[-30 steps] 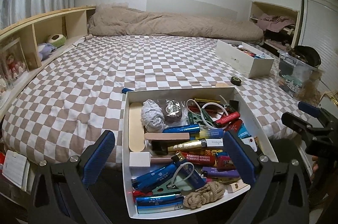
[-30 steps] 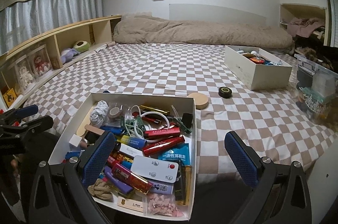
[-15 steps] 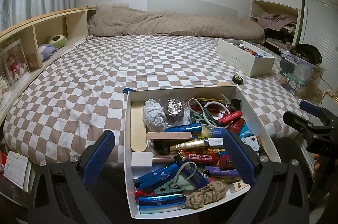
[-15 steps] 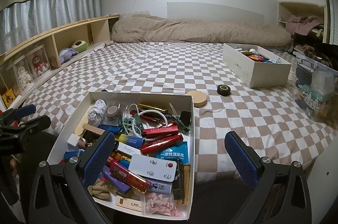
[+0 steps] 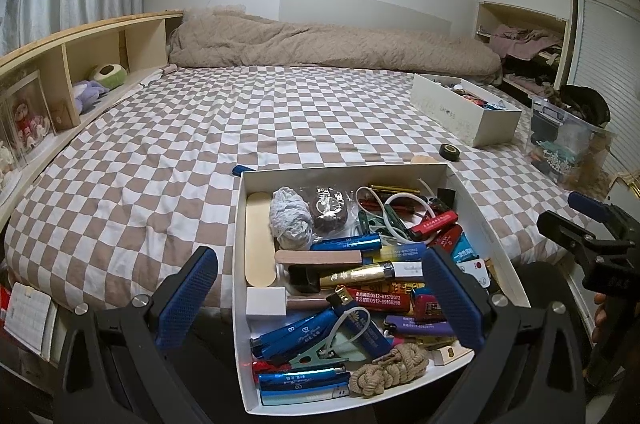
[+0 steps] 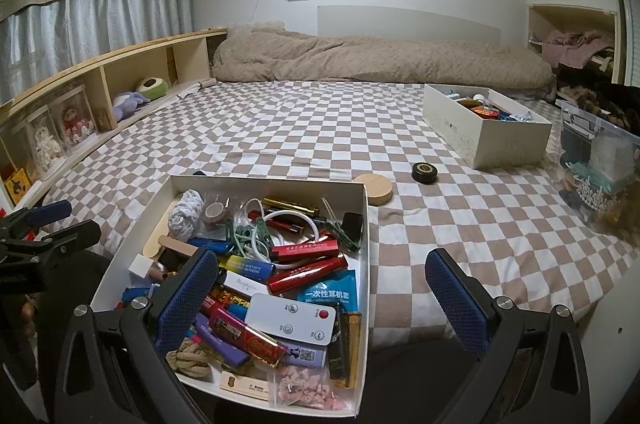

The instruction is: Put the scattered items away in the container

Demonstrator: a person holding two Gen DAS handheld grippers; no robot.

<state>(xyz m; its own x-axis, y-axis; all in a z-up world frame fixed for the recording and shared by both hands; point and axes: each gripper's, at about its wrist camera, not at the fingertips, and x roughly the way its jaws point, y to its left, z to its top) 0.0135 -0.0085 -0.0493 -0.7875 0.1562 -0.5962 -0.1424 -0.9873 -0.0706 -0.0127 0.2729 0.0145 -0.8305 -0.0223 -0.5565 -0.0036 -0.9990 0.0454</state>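
Checkered brown-and-white bed [image 6: 280, 127] under everything. Nearest, left tool [image 5: 320, 298] and right tool [image 6: 322, 298], both spread wide and holding nothing. Just ahead, at the bed's near edge, shallow white cardboard box [image 6: 366, 224] crammed with lighters, clips, rope and a white remote. Just beyond that box's far right corner, round wooden lid [image 6: 374, 188]; slightly farther right, black tape roll [image 6: 425, 172]. Well beyond the box, to its right, second white cardboard box [image 6: 500, 143].
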